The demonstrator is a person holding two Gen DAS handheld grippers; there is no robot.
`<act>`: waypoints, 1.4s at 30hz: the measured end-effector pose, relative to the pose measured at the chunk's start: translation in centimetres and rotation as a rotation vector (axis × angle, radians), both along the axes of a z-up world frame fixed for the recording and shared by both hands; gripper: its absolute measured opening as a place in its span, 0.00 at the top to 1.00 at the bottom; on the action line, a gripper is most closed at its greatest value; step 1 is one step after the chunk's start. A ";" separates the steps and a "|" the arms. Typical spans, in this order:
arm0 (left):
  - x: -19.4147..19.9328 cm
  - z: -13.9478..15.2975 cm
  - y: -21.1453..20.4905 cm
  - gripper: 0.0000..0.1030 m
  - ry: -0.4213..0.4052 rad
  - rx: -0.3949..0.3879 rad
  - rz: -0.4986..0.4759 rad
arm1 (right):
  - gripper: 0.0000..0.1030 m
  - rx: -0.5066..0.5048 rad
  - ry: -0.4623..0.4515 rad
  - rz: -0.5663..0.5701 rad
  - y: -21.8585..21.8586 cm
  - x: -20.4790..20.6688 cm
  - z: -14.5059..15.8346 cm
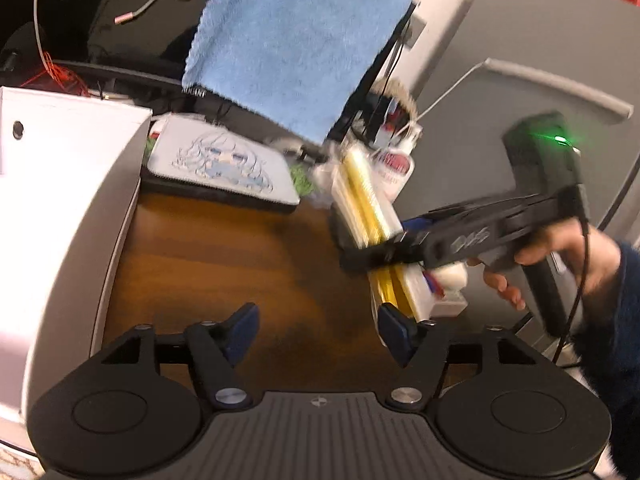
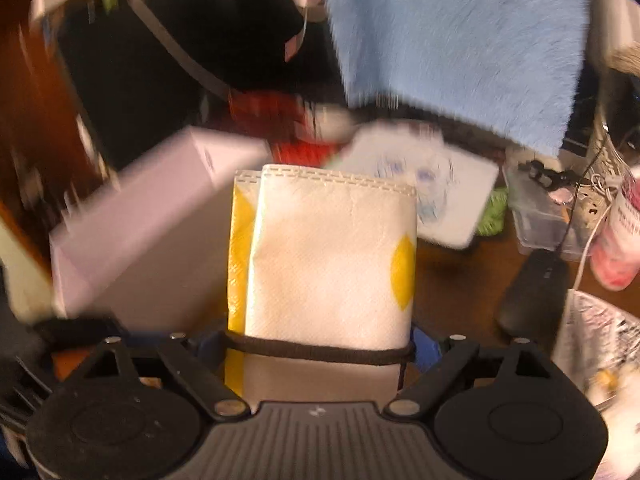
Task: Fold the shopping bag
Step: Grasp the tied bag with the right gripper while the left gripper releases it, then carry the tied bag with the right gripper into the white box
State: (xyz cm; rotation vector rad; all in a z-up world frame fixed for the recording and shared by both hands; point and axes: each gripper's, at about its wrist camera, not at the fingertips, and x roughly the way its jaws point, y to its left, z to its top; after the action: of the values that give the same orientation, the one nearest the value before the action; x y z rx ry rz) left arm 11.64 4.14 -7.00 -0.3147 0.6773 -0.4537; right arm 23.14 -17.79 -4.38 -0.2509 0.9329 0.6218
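Right gripper (image 2: 320,350) fingers clamp the folded white-and-yellow woven shopping bag (image 2: 332,248), black elastic band (image 2: 320,350) round it; left gripper (image 1: 318,330) spread, empty, over brown wooden desk (image 1: 224,264). No legible writing.

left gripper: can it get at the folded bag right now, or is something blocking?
Probably yes. The left gripper is open and empty, and the folded bag, held in the right gripper, hangs just beyond its right finger over bare table. Nothing sits between them; the right gripper covers the bag's middle.
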 end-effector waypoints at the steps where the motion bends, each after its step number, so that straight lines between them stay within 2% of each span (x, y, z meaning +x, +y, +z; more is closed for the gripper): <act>1: 0.3 0.0 -0.2 0.32 0.021 0.013 0.008 | 0.14 -0.086 0.025 0.000 0.4 0.7 -0.8; 3: 0.7 0.0 -0.8 0.26 0.060 0.060 0.036 | 0.14 -0.201 0.063 0.003 1.0 1.8 -2.3; 5: 1.1 -0.1 -1.3 0.24 0.089 0.112 0.082 | 0.14 -0.268 0.108 0.007 1.1 2.7 -3.9; 7: 1.3 -0.3 -1.7 0.22 0.109 0.136 0.114 | 0.14 -0.286 0.153 -0.004 1.0 3.5 -5.3; 11: 1.7 -0.6 -2.2 0.21 0.171 0.119 0.040 | 0.12 -0.282 0.218 -0.015 0.4 4.2 -6.9; 14: 2.2 -0.8 -2.6 0.21 0.181 0.129 0.029 | 0.01 -0.260 0.196 -0.014 -0.1 4.0 -7.0; 16: 2.1 -0.9 -3.0 0.21 0.152 0.151 0.015 | 0.00 -0.236 0.189 -0.005 -0.4 3.7 -6.8; 18: 1.6 -0.8 -3.3 0.21 0.089 0.169 0.032 | 0.00 -0.217 0.199 0.006 -0.8 3.7 -6.5; 21: 0.8 -0.3 -3.1 0.21 0.035 0.132 0.118 | 0.00 -0.195 0.200 0.002 -1.3 3.5 -6.1; 28: 2.1 1.1 -1.9 0.19 0.094 0.100 0.035 | 0.00 -0.178 0.266 -0.017 -1.0 4.3 -7.1; 32: 2.2 2.0 -0.9 0.19 0.070 0.081 0.037 | 0.02 -0.204 0.273 -0.021 -0.4 4.3 -7.5; 36: 1.5 3.5 0.7 0.19 0.048 0.072 0.043 | 0.11 -0.246 0.233 -0.009 0.1 4.1 -7.5; 42: -0.8 6.4 3.7 0.19 0.009 0.136 0.053 | 0.14 -0.213 0.223 -0.047 -0.2 4.1 -6.6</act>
State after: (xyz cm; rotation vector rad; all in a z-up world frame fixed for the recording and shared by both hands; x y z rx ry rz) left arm 10.82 7.88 -0.60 -0.2056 0.7035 -0.3536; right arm 27.25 -18.00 -10.95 -0.3535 1.2195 0.5140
